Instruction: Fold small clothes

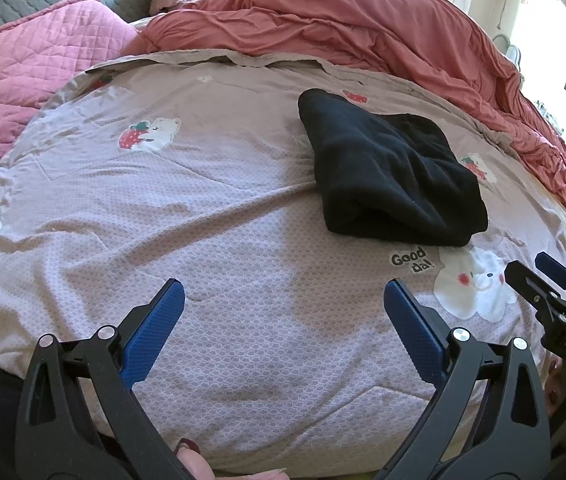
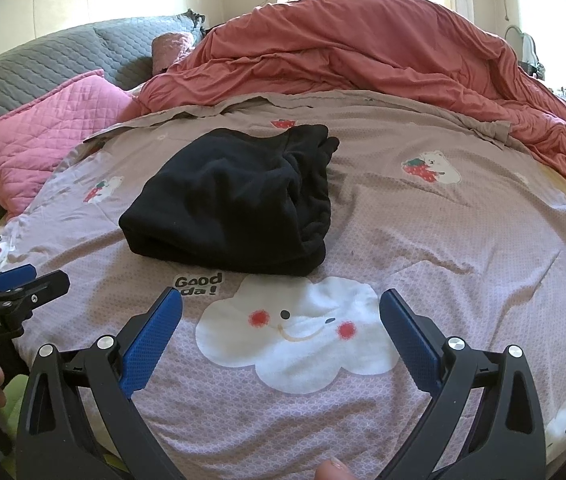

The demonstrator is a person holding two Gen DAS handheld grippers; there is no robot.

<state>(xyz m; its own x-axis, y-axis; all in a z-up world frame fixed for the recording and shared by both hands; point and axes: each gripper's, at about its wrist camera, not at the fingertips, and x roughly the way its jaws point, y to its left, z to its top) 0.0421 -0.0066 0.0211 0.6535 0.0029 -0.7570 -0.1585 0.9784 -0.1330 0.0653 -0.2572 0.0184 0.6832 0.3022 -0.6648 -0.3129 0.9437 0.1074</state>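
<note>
Hovering w/ both tongs spread wide and empty, left gripper [image 1: 283,320] and right gripper [image 2: 281,320] near edge of the printed bedspread [image 1: 211,216], well short of the black garment [image 2: 235,200]. Looks already folded into a thick bundle, lying mid-bed, far side of the "Good da!" print [image 2: 199,285]. Best to approach low from the near rolled edge, pinch both corners evenly, avoid snagging the cover; long axis seems near-to-far, loose ends pointing far toward the red duvet [image 2: 363,48].
</note>
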